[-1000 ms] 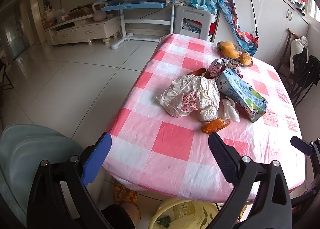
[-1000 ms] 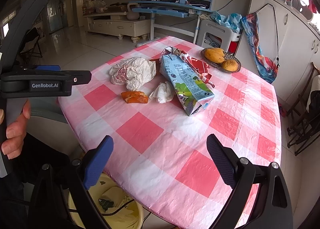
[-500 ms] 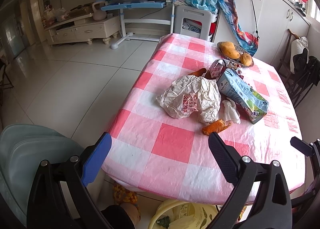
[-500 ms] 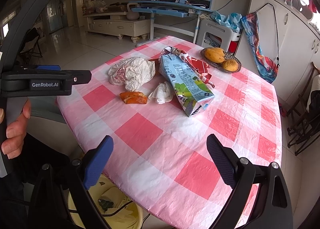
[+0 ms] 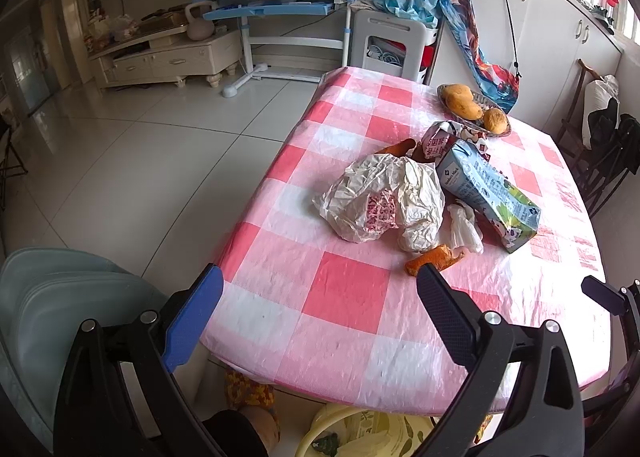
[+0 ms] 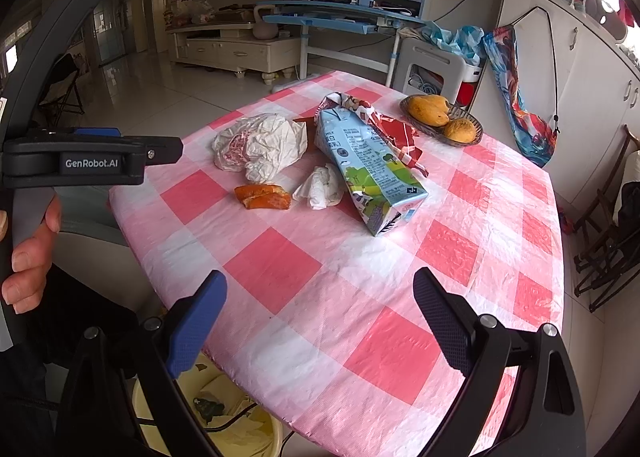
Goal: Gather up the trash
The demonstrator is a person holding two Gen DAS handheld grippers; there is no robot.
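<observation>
- Still, both our left gripper [image 5: 318,299] and right gripper [image 6: 320,305] stay spread wide, empty.
- We have edged slightly nearer the milk carton [image 6: 366,161] and orange peel [image 6: 262,196] since earlier.

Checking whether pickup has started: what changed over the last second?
Almost nothing. Both views drift slightly, so the left gripper and right gripper barely moved. Both remain open and empty; the crumpled bag, milk carton and orange peel lie untouched.
</observation>
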